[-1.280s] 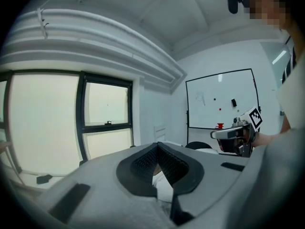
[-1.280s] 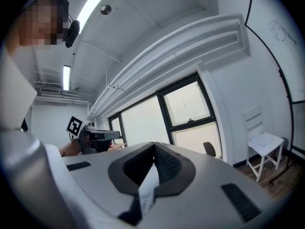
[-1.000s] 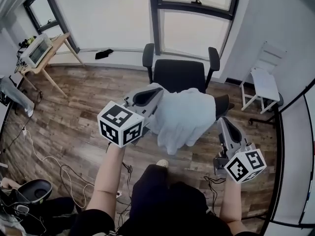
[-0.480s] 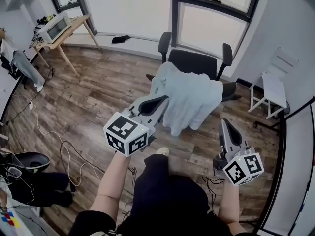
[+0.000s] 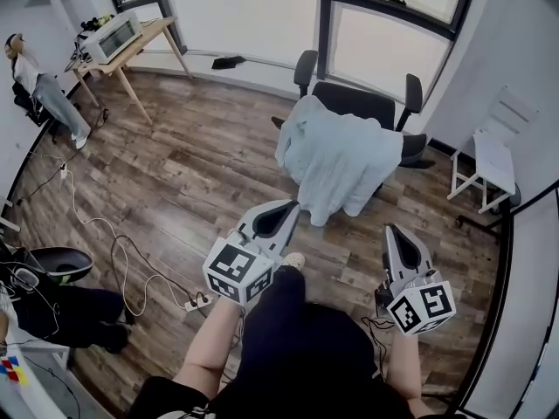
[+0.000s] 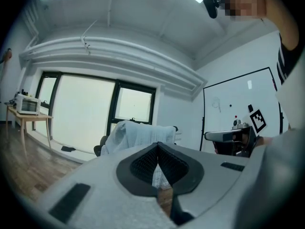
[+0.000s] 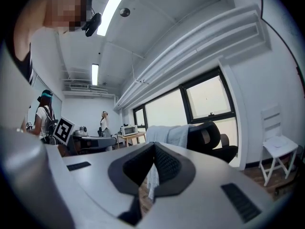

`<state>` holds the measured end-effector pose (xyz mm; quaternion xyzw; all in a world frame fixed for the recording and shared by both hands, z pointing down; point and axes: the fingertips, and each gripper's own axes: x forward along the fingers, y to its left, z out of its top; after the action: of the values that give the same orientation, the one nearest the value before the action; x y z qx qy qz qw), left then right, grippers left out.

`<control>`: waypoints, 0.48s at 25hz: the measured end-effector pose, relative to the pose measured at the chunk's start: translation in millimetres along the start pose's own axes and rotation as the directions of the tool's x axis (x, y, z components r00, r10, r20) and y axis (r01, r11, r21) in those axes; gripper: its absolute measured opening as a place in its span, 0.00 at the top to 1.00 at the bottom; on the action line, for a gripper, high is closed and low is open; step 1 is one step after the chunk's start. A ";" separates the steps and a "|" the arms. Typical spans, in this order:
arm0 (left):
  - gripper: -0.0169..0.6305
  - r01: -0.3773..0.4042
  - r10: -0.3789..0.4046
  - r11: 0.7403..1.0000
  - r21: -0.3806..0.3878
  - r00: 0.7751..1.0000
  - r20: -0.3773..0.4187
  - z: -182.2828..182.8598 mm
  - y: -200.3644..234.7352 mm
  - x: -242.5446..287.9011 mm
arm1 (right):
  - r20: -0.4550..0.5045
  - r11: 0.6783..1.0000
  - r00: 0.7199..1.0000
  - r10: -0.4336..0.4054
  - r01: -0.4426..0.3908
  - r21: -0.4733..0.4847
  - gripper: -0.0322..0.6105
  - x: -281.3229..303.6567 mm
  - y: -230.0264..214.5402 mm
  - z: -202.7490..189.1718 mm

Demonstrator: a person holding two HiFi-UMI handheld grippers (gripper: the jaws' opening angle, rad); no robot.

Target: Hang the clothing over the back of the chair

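Observation:
A pale blue-white garment hangs draped over the back of a black office chair near the window. It also shows as the garment in the left gripper view and the garment in the right gripper view. My left gripper is shut and empty, well short of the chair. My right gripper is also shut with nothing held, off to the right and nearer me. Both point level toward the chair.
A white folding chair stands at the right wall. A wooden table with a white appliance is at the back left. Cables lie on the wood floor at left. A person stands at far left.
Both grippers have drawn back from the chair toward me and sunk lower. The garment stays draped on the chair back, now farther from the jaws.

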<state>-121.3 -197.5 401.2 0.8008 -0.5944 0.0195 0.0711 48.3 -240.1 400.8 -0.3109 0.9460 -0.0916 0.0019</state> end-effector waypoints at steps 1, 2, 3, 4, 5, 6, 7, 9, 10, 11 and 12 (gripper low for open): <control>0.96 -0.010 0.010 1.000 -0.001 1.000 0.006 -5.9 -2.3 -4.8 | -0.011 1.000 1.000 0.000 0.000 -0.005 0.95 -1.8 2.5 -6.9; 0.96 -0.023 0.023 1.000 -0.002 1.000 0.010 -11.4 -3.9 -9.5 | -0.021 1.000 1.000 0.001 -0.002 -0.007 0.95 -3.4 5.0 -13.5; 0.96 -0.037 0.037 0.999 -0.003 0.999 0.009 -16.9 -5.0 -13.5 | -0.029 1.000 1.000 0.004 -0.004 -0.009 0.95 -4.8 7.1 -19.5; 0.96 -0.050 0.050 0.999 -0.003 0.999 0.002 -22.4 -6.1 -16.5 | -0.037 1.000 0.999 0.006 -0.006 -0.012 0.95 -6.1 8.3 -24.9; 0.96 -0.059 0.059 0.998 -0.003 0.998 -0.009 -27.7 -7.6 -18.5 | -0.044 1.000 0.999 0.003 -0.004 -0.014 0.95 -7.6 8.6 -29.9; 0.96 -0.065 0.065 0.998 -0.004 0.998 -0.021 -32.7 -9.5 -20.1 | -0.052 1.000 0.999 -0.004 0.003 -0.016 0.95 -9.3 7.8 -34.8; 0.96 -0.068 0.068 0.998 -0.005 0.997 -0.031 -37.2 -11.5 -21.5 | -0.059 1.000 0.998 -0.015 0.014 -0.017 0.95 -11.1 6.1 -39.4; 0.96 -0.074 0.073 0.997 -0.006 0.996 -0.043 -44.6 -15.1 -24.2 | -0.068 0.999 0.997 -0.043 0.042 -0.019 0.95 -14.9 1.0 -46.9; 0.96 -0.075 0.074 0.997 -0.006 0.996 -0.047 -47.6 -16.8 -25.1 | -0.072 0.998 0.996 -0.056 0.055 -0.020 0.95 -16.5 -1.7 -49.7; 0.96 -0.074 0.074 0.997 -0.005 0.996 -0.050 -50.1 -18.4 -25.8 | -0.076 0.998 0.995 -0.064 0.062 -0.020 0.95 -17.8 -3.7 -52.0; 0.96 -0.073 0.073 0.997 -0.003 0.996 -0.052 -52.0 -19.9 -26.0 | -0.081 0.998 0.995 -0.065 0.064 -0.021 0.95 -18.4 -4.8 -53.6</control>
<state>-107.1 -160.1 447.8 0.7776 -0.6212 0.0416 0.0877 62.8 -223.8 453.4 -0.3375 0.9355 -0.0957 -0.0423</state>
